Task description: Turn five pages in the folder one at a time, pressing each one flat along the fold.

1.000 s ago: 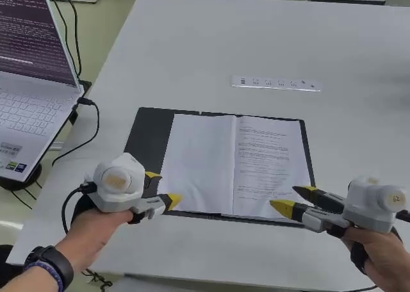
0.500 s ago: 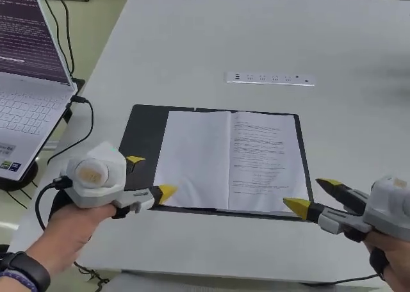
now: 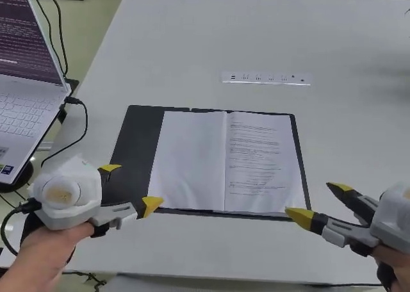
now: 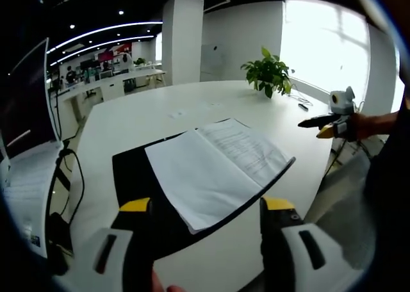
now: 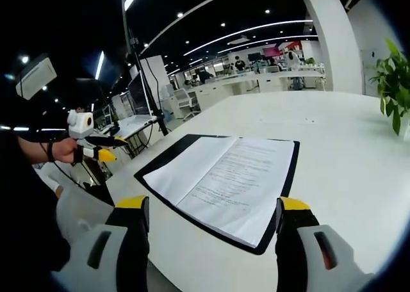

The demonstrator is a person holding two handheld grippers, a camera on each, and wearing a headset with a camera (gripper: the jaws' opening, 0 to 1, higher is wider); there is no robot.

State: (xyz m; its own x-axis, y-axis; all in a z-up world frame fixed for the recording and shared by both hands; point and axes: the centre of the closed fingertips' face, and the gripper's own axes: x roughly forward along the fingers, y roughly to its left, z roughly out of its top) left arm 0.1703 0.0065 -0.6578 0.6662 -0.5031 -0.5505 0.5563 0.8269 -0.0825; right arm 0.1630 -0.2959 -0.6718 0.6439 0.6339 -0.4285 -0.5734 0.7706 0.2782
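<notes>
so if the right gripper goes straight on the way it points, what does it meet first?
Probably the printed page at the near right corner of the folder, which lies straight ahead between the open jaws of the right gripper. Height is unclear, so it could pass just above.

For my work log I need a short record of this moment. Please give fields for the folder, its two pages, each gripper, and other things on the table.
folder: black flat folder, lying open on the white table
left page: blank white sheet, flat
right page: white sheet with printed text, flat
left gripper: open, by the folder's near left corner, holding nothing
right gripper: open, by the near right corner, holding nothing
other things: white power strip beyond the folder; open white laptop at left
</notes>
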